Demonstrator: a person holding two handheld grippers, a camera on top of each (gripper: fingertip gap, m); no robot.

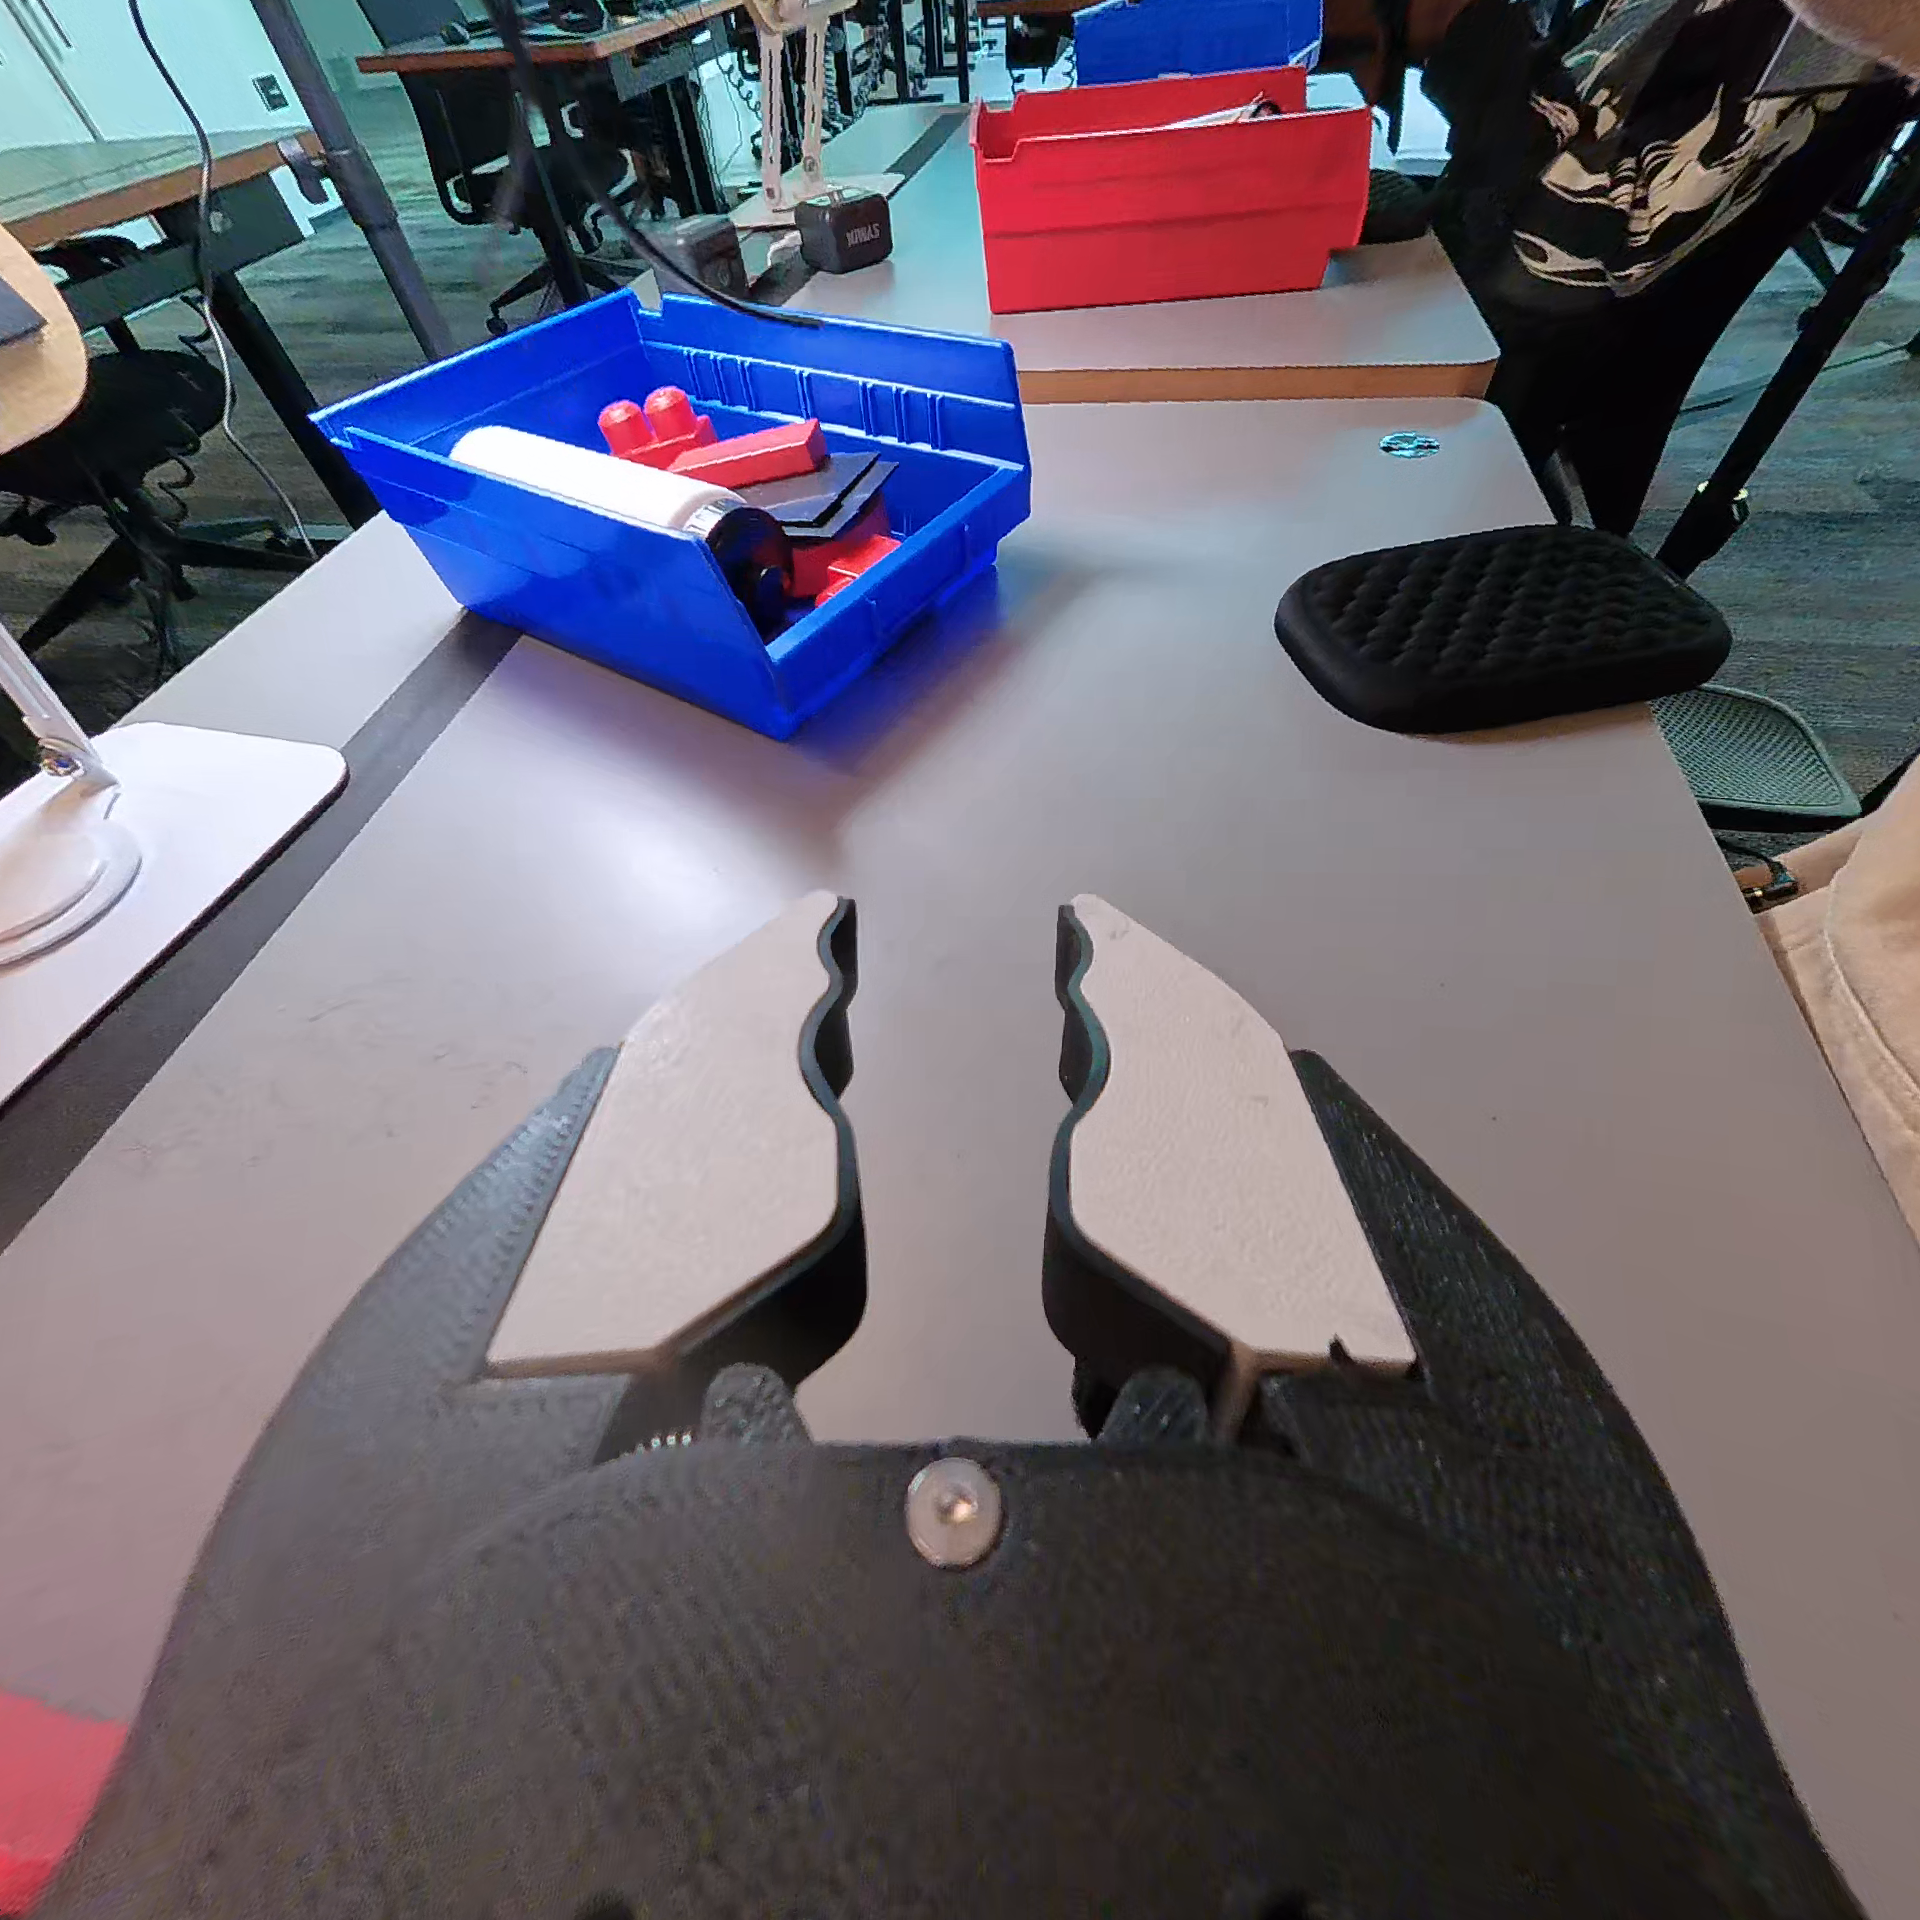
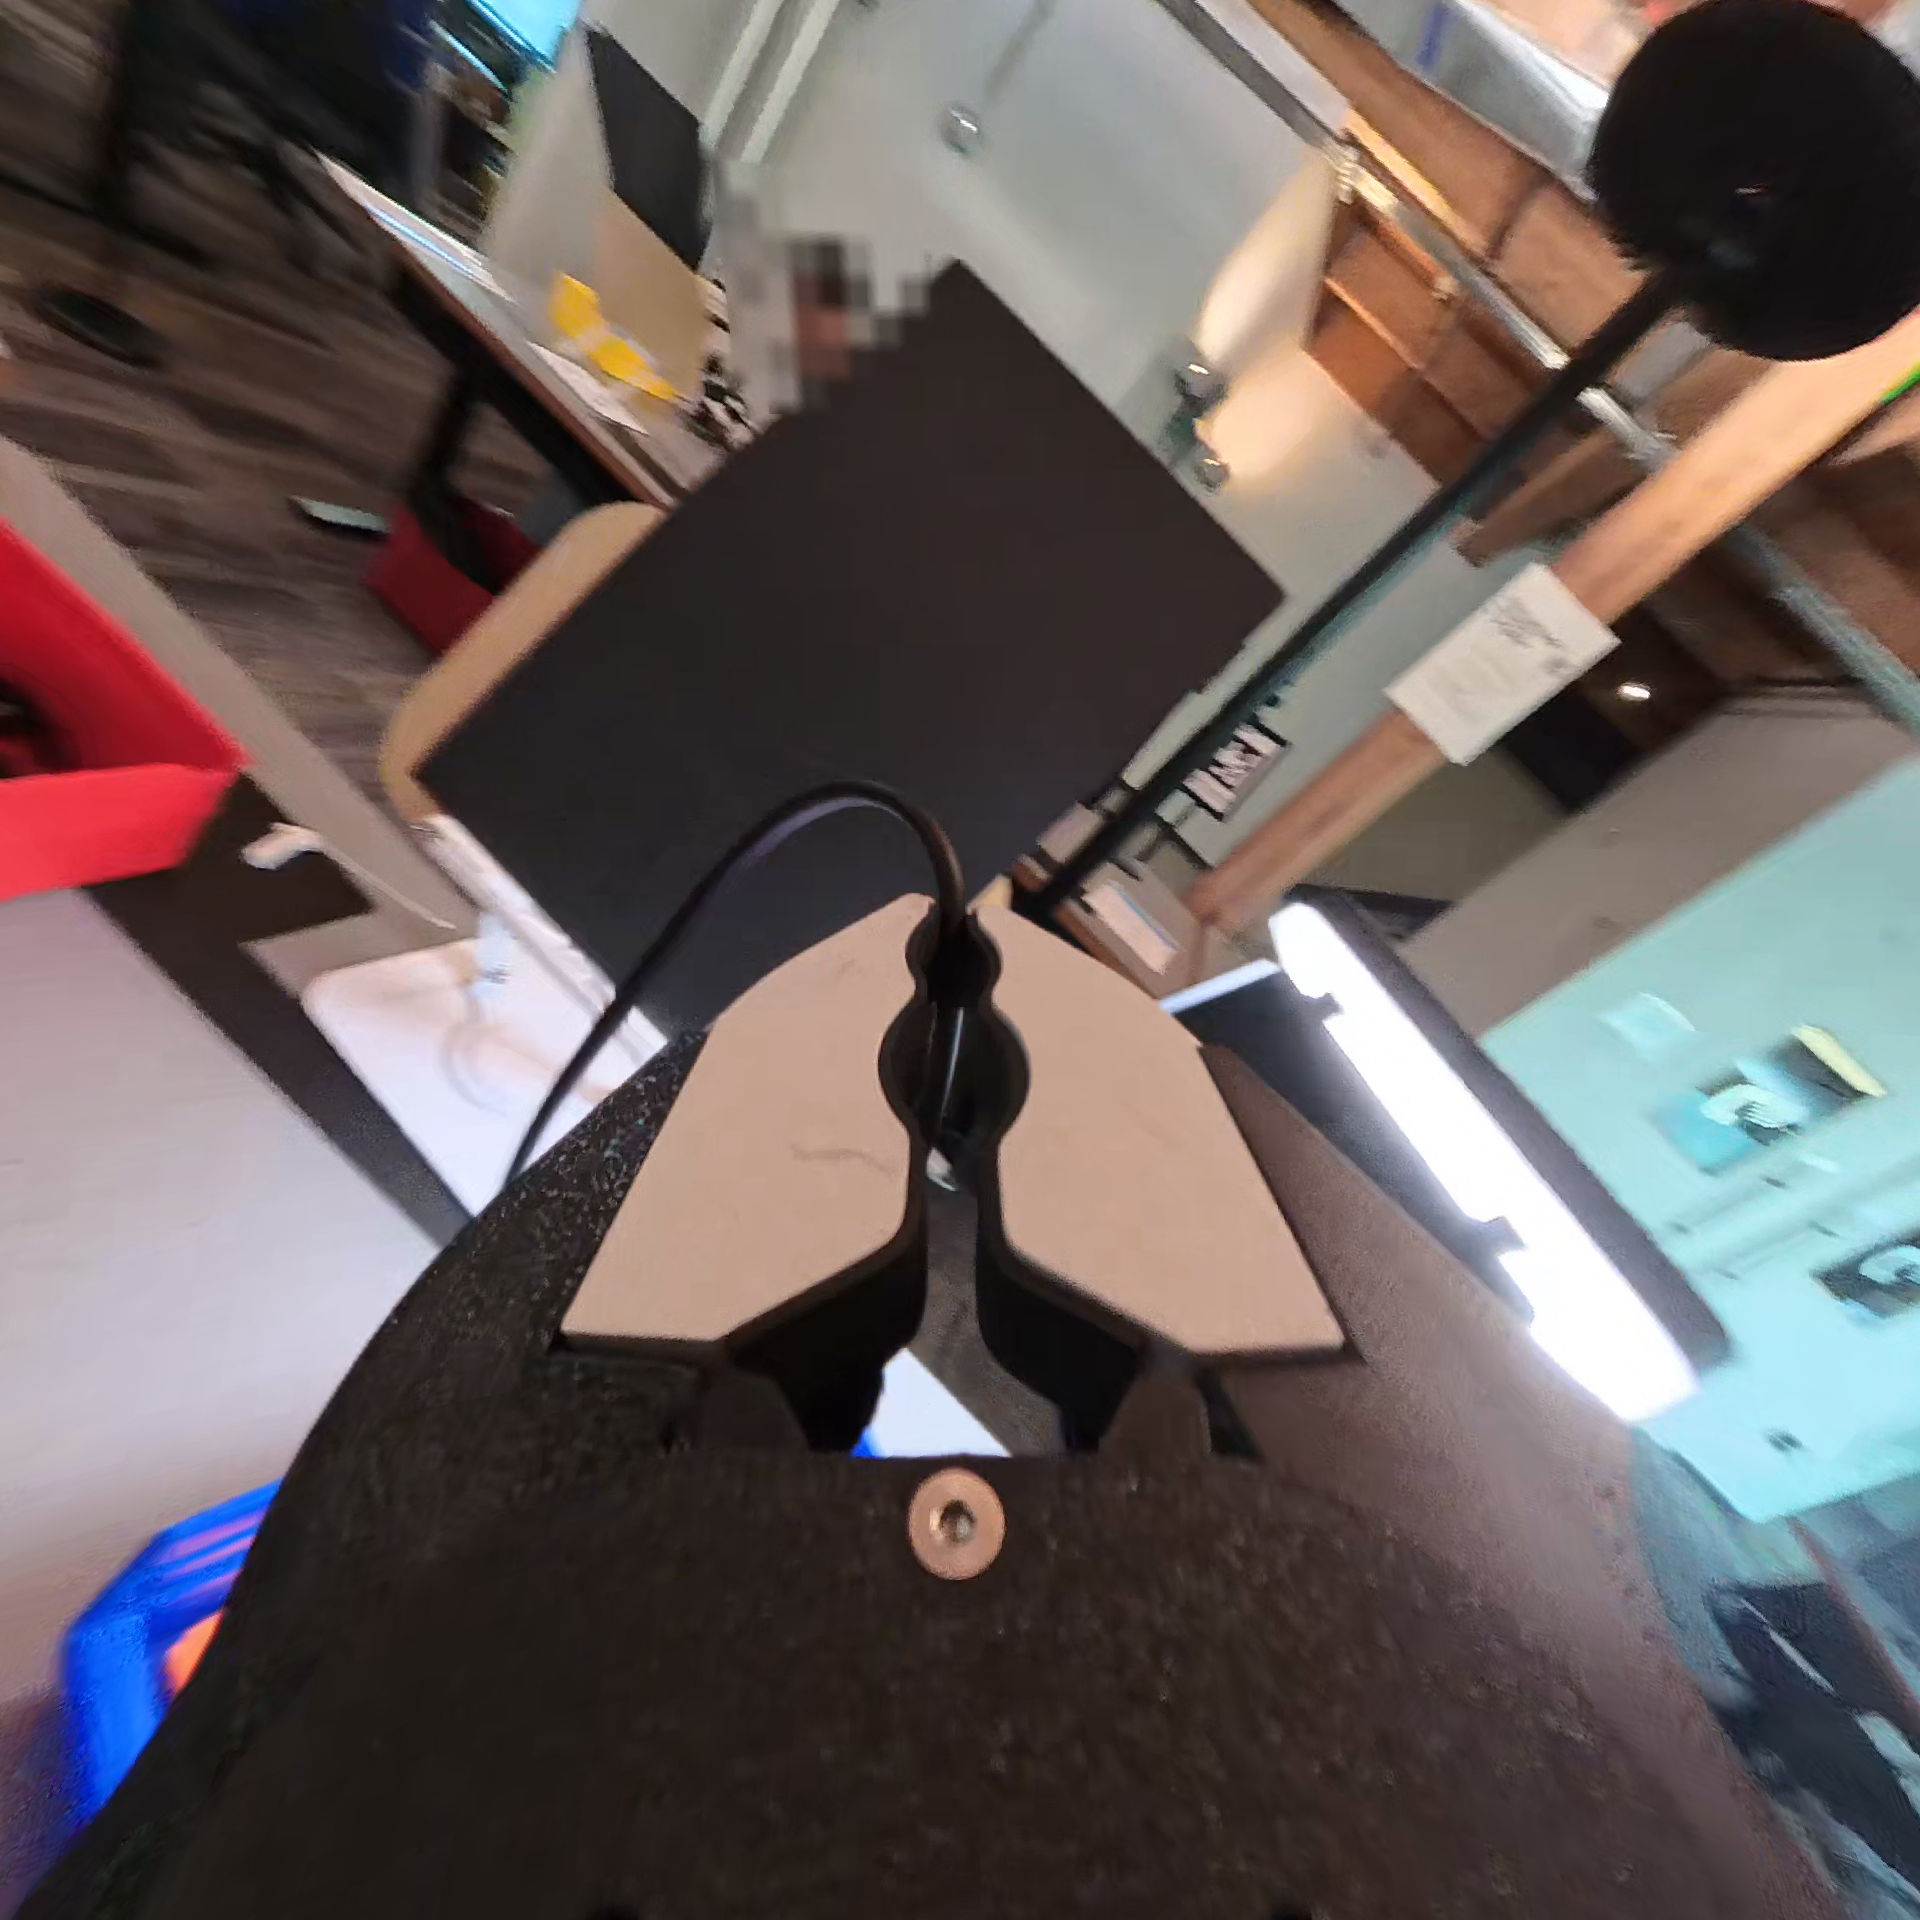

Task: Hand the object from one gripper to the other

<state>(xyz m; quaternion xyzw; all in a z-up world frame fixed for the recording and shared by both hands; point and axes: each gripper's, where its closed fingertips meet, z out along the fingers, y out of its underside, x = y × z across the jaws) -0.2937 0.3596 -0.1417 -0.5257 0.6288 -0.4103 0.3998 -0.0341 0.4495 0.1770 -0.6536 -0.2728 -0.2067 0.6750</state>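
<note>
My right gripper (image 2: 954, 925) is shut on a thin black cable (image 2: 727, 883). The cable arches up out of the fingertips and runs down to the left behind the gripper body. The gripper is tilted and held in the air, and the view is blurred. My left gripper (image 1: 956, 914) is open and empty, low over the grey table (image 1: 1039, 748), pointing toward a blue bin (image 1: 623, 582). Neither gripper shows in the other's view.
The blue bin holds a white roller (image 1: 603, 483), red blocks (image 1: 717, 442) and dark flat pieces. A red bin (image 1: 1164, 208) stands farther back. A black padded rest (image 1: 1496, 623) lies at the right edge. A white stand base (image 1: 156, 810) is at left. A black monitor back (image 2: 883, 582) faces the right gripper. Left tips to right tips: about 40 centimeters.
</note>
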